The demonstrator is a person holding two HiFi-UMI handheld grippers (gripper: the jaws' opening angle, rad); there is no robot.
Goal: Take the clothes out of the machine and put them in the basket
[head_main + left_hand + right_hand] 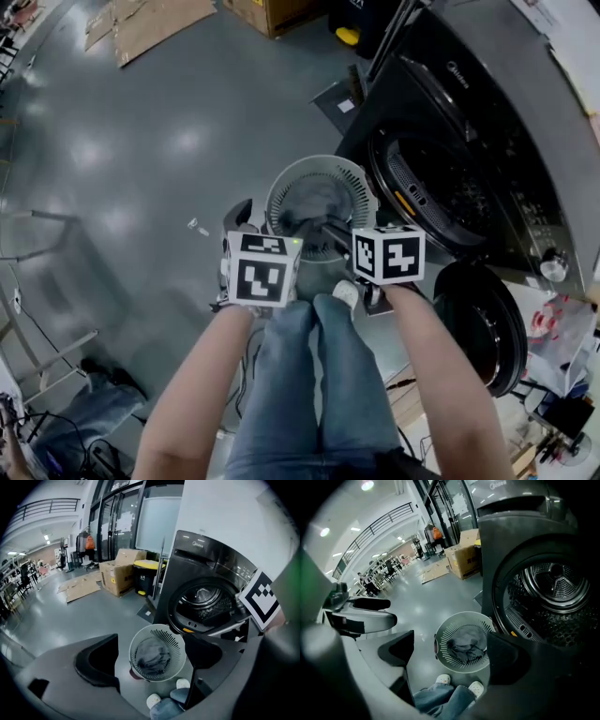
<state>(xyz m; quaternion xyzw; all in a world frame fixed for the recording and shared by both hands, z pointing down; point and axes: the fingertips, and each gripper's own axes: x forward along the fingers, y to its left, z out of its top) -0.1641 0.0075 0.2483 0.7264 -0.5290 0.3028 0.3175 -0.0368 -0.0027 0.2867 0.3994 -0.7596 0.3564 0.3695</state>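
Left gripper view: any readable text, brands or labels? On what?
"Midea": brand on the washing machine, top panel, faint.
Label on the cardboard box: too blurred to read.
Notices on the glass doors: too blurred to read.
Nothing else legible.

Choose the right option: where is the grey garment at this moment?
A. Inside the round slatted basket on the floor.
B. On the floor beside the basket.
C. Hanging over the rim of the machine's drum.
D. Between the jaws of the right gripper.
A: the grey garment lies crumpled inside the basket, which stands on the floor in front of the open machine.
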